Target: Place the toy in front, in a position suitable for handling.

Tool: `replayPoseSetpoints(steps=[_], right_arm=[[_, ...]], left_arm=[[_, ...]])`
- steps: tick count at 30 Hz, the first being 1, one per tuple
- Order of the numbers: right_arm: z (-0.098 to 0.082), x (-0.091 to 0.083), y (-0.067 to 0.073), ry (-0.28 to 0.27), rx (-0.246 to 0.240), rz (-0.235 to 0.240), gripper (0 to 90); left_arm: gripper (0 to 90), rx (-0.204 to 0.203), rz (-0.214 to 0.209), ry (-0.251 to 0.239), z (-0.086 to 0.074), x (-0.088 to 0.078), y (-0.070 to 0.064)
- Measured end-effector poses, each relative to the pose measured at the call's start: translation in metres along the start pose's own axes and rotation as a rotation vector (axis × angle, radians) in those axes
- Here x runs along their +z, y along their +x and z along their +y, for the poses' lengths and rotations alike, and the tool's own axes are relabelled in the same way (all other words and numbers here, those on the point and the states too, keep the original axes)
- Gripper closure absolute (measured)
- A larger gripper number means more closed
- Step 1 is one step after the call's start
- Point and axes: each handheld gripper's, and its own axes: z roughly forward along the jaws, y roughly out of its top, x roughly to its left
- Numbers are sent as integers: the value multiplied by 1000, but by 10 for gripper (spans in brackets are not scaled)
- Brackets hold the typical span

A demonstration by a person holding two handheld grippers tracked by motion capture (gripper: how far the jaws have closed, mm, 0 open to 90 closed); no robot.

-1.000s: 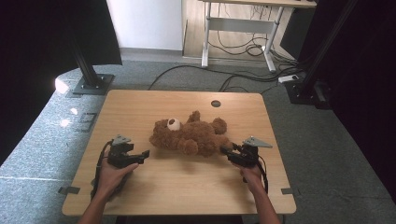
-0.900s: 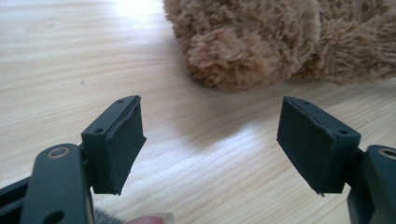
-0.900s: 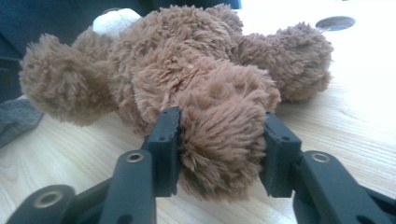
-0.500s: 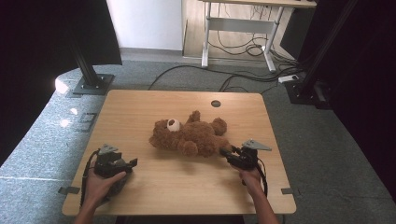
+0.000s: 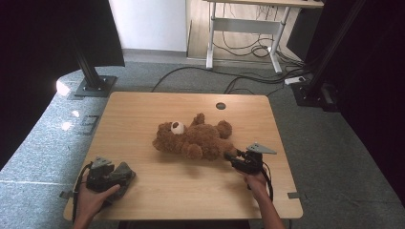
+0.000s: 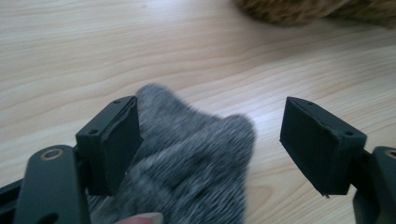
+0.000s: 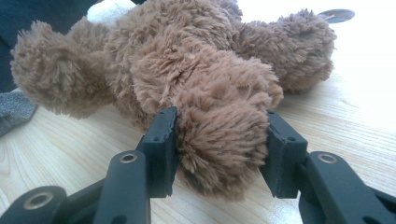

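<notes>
The right gripper [image 7: 219,154] clamps one leg of the brown teddy bear [image 5: 198,139], while the left gripper [image 6: 210,140] stands open over a grey sock [image 6: 196,163] on the wooden table [image 5: 143,114].

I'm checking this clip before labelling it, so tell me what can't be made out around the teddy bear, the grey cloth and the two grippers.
- Teddy bear: right gripper view, face turned away; its paw hides the right gripper pads.
- Grey cloth: left gripper view, blurred and cut off by the bottom edge, so its kind is unclear.
- Left gripper: high view, too small to tell whether it touches the cloth.
- Table: left gripper view, edges out of frame.
</notes>
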Motion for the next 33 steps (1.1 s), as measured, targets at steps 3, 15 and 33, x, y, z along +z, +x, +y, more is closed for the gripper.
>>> replayPoseSetpoints(steps=[3,15,33], right_arm=[[-1,1,0,5,2,0,520],[-1,2,0,14,6,-4,518],[-2,3,1,14,3,-10,518]], left_arm=[[177,-8,17,8,-7,-4,2],[192,-3,63,103,-18,20,4],[649,-9,5,19,-12,16,5]])
